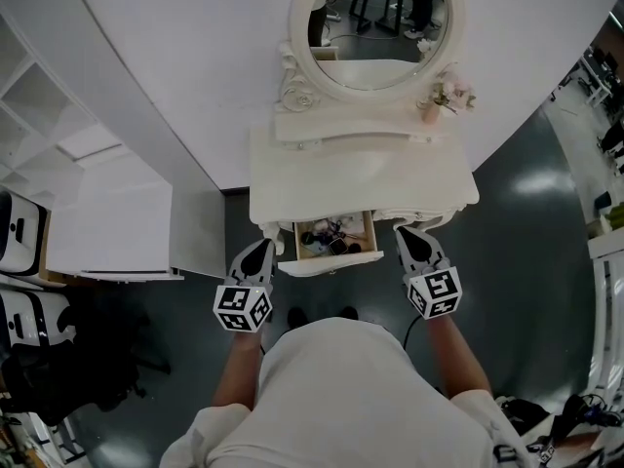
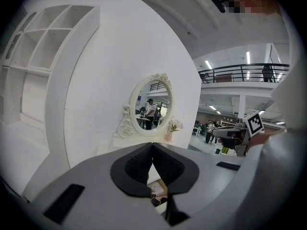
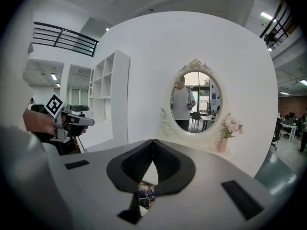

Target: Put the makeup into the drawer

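Under the table (image 1: pixel 363 188) top: drawer (image 1: pixel 330 264), open, makeup (image 1: pixel 331 237) already laid inside. Beside it are held left gripper (image 1: pixel 259 252) and right gripper (image 1: pixel 413 238), fingers pressed together on nothing. Risk noted (a judgement): items could be jolted or pinched if the drawer is shoved shut crookedly.

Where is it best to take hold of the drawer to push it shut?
Probably the front panel of the drawer, from the person's side, one jaw over its top edge. The drawer stands pulled out toward the person, so that panel is the nearest bare part; makeup lies inside, and the table covers the back.
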A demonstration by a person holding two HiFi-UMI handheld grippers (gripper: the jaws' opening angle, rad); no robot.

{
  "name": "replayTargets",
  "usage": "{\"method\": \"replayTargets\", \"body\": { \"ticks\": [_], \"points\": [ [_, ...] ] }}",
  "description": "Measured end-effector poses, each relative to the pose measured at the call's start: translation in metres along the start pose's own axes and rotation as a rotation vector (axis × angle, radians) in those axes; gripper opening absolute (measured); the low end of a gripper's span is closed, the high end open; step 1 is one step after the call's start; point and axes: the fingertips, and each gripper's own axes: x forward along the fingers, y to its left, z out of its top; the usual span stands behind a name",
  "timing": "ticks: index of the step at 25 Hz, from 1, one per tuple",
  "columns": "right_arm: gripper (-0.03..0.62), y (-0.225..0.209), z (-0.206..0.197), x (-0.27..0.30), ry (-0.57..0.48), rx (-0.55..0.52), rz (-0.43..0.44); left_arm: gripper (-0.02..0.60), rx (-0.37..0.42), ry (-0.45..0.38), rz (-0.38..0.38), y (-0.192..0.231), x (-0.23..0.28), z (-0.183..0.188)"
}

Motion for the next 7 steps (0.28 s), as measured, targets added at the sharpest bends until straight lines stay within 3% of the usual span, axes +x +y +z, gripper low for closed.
{"method": "replayTargets", "body": {
  "ticks": [7],
  "points": [
    [0.028, -0.0021, 0.0034, 0.001, 0.001, -0.024, 0.0, 0.018, -0.016, 0.003, 0.006, 0.002, 0.0006, -0.004]
  ]
}}
